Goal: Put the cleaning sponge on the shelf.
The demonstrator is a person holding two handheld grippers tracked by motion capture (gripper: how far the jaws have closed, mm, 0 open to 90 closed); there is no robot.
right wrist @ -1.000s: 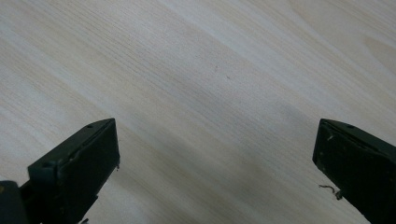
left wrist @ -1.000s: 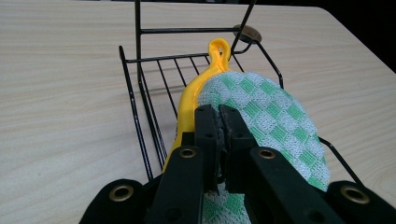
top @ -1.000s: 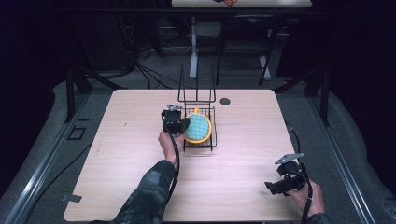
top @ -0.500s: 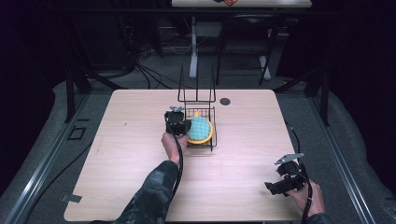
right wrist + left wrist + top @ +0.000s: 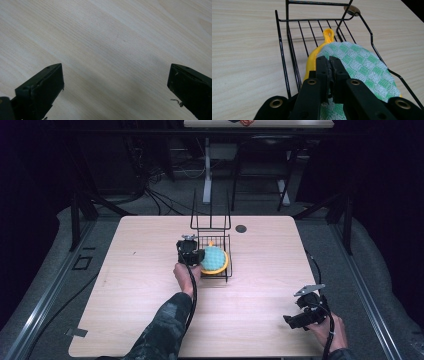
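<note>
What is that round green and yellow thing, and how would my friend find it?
Look at the wooden table, then the black wire basket near its middle. Inside lies a round cloth pad, green-and-white checked with a yellow rim and loop, pinched by the left gripper. Nothing else there is colourful.

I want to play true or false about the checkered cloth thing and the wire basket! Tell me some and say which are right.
1. The round green-and-white checkered potholder with a yellow rim lies in the black wire basket. True.
2. The left hand-held gripper is wide open. False: its jaws are shut on the potholder's edge.
3. The right hand-held gripper holds a spoon. False: its jaws are open above the bare light wooden table.
4. The potholder's yellow loop points away from the left gripper. True.
5. The basket is red plastic. False: it is black wire.
</note>
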